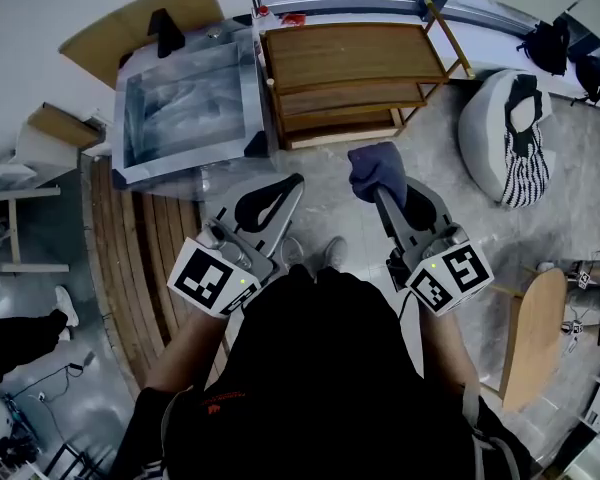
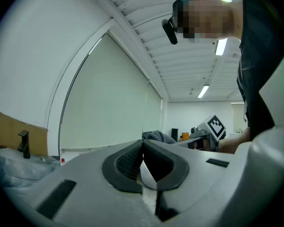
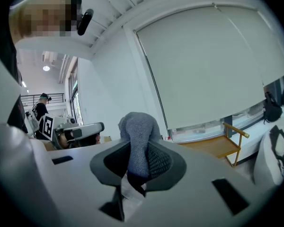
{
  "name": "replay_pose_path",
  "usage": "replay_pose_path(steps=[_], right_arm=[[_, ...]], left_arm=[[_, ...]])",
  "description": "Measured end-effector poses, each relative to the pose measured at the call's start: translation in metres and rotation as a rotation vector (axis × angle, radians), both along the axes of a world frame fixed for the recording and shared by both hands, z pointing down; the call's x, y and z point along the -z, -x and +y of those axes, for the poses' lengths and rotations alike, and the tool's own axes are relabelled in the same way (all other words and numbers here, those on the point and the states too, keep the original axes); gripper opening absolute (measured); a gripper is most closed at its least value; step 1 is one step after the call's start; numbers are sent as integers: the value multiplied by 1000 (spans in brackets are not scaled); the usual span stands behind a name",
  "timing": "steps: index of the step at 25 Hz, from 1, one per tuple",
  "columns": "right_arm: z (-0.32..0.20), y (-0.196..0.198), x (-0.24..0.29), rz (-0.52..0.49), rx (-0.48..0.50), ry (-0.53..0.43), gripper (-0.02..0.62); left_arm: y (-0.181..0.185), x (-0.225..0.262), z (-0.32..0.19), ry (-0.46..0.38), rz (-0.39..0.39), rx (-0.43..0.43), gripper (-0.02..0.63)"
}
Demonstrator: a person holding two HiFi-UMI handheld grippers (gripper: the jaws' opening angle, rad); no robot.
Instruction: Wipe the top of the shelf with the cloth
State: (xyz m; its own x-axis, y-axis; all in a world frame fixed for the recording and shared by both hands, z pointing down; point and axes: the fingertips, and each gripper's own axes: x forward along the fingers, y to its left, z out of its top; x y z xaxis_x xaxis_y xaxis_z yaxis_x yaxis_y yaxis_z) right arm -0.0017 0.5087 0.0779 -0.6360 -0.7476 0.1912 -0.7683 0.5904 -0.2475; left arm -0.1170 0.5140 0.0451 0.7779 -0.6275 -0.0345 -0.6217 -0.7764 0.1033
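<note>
The cloth (image 1: 376, 166) is a grey-blue, soft wad, bunched into a rounded lump. It stands up out of the right gripper (image 3: 138, 145), whose jaws pinch it low down. It is held in the air on the near side of the wooden shelf (image 1: 352, 60), apart from it and over the grey floor. The shelf's top board is brown, with a raised rail at its right end. The left gripper (image 2: 143, 144) has its jaws pressed together at the tips with nothing between them, and it hovers to the left of the cloth.

Only the head view shows the clear plastic-wrapped box (image 1: 185, 108) just left of the shelf and the beanbag (image 1: 500, 128) to its right. The right gripper view alone shows the cloth's fine knit against the dark pads. The left gripper view catches only the cloth's rounded top beyond its own jaws.
</note>
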Motion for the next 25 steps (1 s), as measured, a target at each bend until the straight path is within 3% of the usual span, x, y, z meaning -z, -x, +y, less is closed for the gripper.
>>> replay_pose_path(steps=[25], right_arm=[[-19, -109, -15, -15, 28, 29, 69]], left_arm=[[-94, -8, -14, 3, -24, 60, 20]])
